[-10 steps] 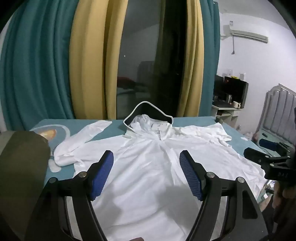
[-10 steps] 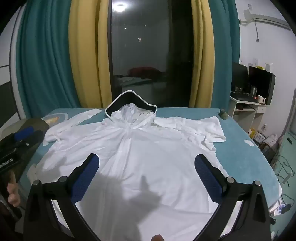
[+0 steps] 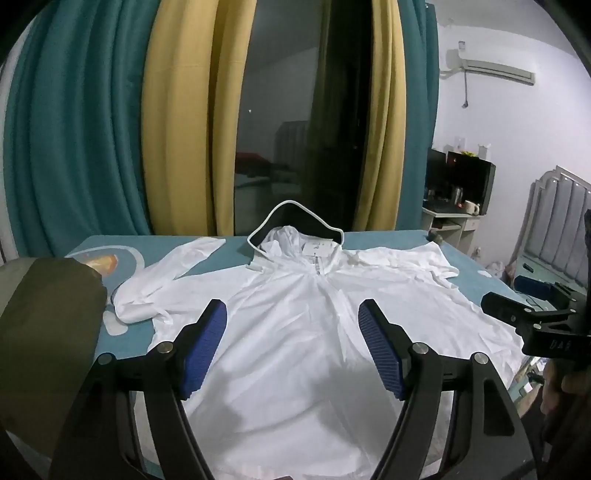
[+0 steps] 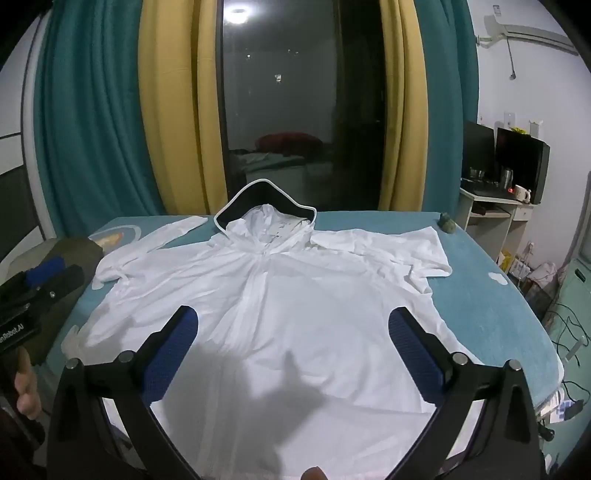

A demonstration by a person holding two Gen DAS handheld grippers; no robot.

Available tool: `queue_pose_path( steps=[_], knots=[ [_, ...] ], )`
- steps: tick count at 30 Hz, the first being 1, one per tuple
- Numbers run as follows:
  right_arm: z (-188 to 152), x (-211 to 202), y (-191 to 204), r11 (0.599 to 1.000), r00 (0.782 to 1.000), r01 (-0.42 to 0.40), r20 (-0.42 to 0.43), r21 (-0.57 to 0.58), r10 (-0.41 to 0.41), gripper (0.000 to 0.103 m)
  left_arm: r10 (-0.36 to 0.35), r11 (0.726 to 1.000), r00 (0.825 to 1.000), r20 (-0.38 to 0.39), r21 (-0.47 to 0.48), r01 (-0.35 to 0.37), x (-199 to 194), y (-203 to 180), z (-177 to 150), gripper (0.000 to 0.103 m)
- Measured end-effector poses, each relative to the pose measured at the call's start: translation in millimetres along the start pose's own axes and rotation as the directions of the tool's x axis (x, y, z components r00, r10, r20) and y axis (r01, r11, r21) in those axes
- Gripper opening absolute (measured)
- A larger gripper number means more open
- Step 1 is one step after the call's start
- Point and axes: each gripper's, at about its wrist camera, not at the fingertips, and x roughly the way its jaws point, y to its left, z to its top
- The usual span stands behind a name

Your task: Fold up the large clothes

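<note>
White hoodie (image 3: pixel 295 332) spread flat, wrinkled.

Right claw (image 4: pixel 291 343) narrower — slightly.

Hoodie (image 4: pixel 295 314) hem cut off at bottom edge — label print unreadable.

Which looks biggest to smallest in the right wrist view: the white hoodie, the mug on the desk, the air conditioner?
1. White hoodie, filling most of the bed.
2. Air conditioner, though partly cut off and far away, so unsure.
3. Mug, tiny and distant.
</note>
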Motion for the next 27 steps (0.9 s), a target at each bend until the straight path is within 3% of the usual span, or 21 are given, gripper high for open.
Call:
queue_pose_path(
  steps=[27],
  knots=[
    [-44.6,-39.7,-3.8,0.997,0.997,0.072,-0.037,0.017,-0.071,0.102,-0.006,1.0,0.999,-0.042,-0.019,0.005,-36.5,-18.5,-23.5,0.077]
  ],
)
